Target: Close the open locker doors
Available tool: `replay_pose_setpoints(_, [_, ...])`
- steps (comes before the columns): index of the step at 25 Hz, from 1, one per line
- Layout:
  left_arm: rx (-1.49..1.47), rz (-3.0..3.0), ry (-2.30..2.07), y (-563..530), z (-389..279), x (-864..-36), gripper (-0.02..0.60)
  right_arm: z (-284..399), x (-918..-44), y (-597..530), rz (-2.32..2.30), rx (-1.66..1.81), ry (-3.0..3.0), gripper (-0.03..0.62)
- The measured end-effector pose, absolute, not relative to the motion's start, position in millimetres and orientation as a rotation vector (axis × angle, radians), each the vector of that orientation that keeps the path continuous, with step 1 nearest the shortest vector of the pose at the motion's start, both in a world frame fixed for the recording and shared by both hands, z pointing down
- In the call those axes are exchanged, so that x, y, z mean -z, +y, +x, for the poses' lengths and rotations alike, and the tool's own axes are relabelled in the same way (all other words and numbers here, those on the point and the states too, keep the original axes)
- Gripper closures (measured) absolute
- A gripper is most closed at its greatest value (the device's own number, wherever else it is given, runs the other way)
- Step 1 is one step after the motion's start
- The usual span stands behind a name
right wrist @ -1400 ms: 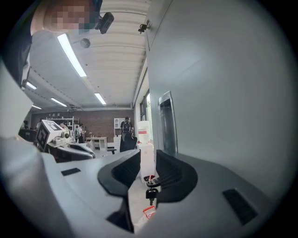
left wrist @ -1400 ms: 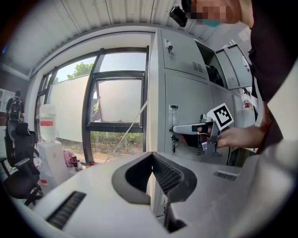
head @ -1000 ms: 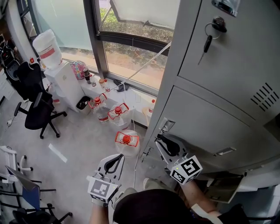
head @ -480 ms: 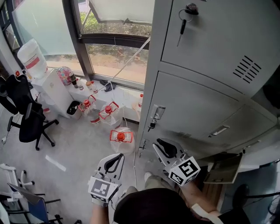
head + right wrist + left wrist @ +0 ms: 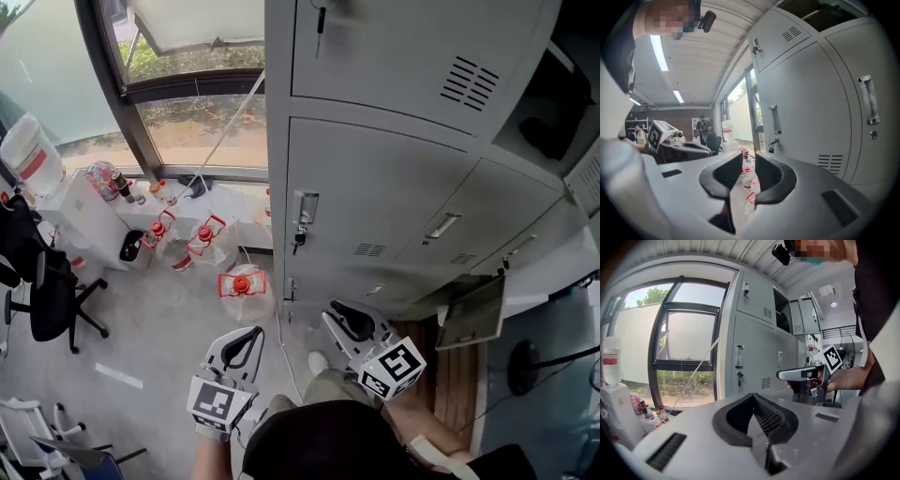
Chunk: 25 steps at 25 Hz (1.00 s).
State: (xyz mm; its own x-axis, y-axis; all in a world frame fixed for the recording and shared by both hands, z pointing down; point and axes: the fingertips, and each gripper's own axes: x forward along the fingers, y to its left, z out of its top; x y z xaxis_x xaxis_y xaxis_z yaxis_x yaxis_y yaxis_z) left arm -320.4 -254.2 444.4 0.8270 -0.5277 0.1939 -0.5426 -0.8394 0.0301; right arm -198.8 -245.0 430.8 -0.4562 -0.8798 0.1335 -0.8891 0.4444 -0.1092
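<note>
Grey lockers [image 5: 375, 187] fill the upper right of the head view. A top compartment [image 5: 553, 103] at the far right stands open and dark inside. Low down, a beige door panel [image 5: 473, 314] is swung out. My left gripper [image 5: 246, 339] is held low in front of me, left of the lockers, jaws shut [image 5: 752, 399] on nothing. My right gripper [image 5: 345, 317] points at the bottom row of closed doors, short of them. Its jaws [image 5: 748, 161] have just been closing and keep a narrow gap with nothing between them.
Water jugs with red caps [image 5: 239, 286] sit on the floor by the locker's left corner, below the window. A water dispenser [image 5: 66, 202] and a black office chair [image 5: 37, 291] stand further left. A key hangs in a door lock [image 5: 300, 239]. A round stand base [image 5: 534, 361] is at right.
The view has swung right along the lockers, so the open compartment and the swung-out low door now show. Both grippers have shifted right with it, still short of the doors.
</note>
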Motion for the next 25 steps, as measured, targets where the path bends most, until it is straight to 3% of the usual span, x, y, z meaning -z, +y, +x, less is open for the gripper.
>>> replay_pose_setpoints(13, [-0.314, 3.029, -0.503, -203, -289, -460, 0.574, -177, -450, -162, 1.895, -0.313, -2.44, 0.503])
replay_pose_setpoints(25, [-0.336, 3.09, -0.292, -169, -191, -451, 0.574, -80, -445, -106, 2.109, -0.315, -2.306, 0.502])
